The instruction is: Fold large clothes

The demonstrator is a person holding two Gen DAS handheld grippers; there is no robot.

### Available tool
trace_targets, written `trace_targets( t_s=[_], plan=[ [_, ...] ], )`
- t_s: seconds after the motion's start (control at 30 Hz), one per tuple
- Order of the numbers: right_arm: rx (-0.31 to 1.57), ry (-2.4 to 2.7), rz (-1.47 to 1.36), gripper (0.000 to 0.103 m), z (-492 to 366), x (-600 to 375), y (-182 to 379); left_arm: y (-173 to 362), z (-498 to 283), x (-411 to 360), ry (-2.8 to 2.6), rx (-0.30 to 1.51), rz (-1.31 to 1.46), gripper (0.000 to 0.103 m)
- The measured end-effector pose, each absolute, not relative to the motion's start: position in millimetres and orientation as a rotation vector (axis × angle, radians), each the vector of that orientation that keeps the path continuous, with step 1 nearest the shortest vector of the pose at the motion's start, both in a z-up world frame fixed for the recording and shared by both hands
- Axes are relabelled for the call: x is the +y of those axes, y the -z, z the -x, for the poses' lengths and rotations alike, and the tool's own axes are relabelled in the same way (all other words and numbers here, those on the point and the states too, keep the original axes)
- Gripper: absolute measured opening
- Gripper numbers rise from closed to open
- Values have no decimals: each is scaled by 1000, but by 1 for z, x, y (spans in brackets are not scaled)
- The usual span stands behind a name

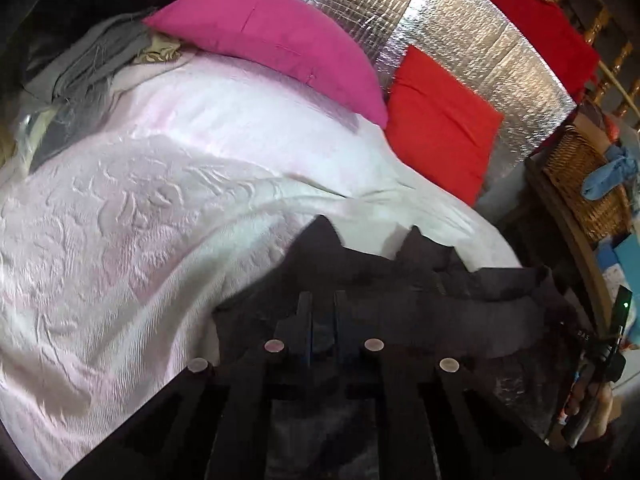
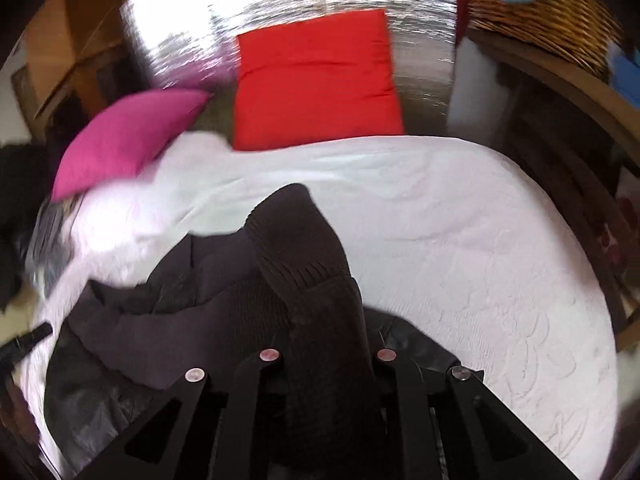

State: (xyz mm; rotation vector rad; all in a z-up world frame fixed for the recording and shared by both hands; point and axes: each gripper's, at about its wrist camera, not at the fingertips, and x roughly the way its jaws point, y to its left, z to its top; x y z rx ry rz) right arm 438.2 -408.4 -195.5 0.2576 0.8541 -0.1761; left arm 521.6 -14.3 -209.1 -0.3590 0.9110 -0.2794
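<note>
You hold the dark ribbed knit garment (image 2: 304,264) in both grippers: your right gripper (image 2: 326,354) has its jaws clamped on a bunched fold running straight ahead, your left gripper (image 1: 323,320) has its jaws narrowed on an edge, the rest draped between over the pale quilted bed (image 1: 120,220).

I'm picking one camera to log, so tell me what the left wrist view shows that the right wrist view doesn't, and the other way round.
Only the left wrist view: a grey cloth pile beside the pink pillow, a red cloth draped up high, and the other gripper's handle at the right edge.

Only the right wrist view: the ribbed sleeve of the dark garment running up from the right gripper.

Both: the dark garment, white bedspread, pink pillow, red pillow, silver foil wall and wicker basket.
</note>
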Motion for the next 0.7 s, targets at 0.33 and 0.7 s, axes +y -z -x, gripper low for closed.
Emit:
trace_targets(
  t_s=[0.33, 0.7],
  plan=[
    [867, 205, -677, 30, -430, -486, 279, 246, -534, 5, 152, 1074, 381, 87],
    [767, 118, -853, 90, -366, -527, 246, 241, -507, -10, 228, 1070, 341, 28]
  ],
)
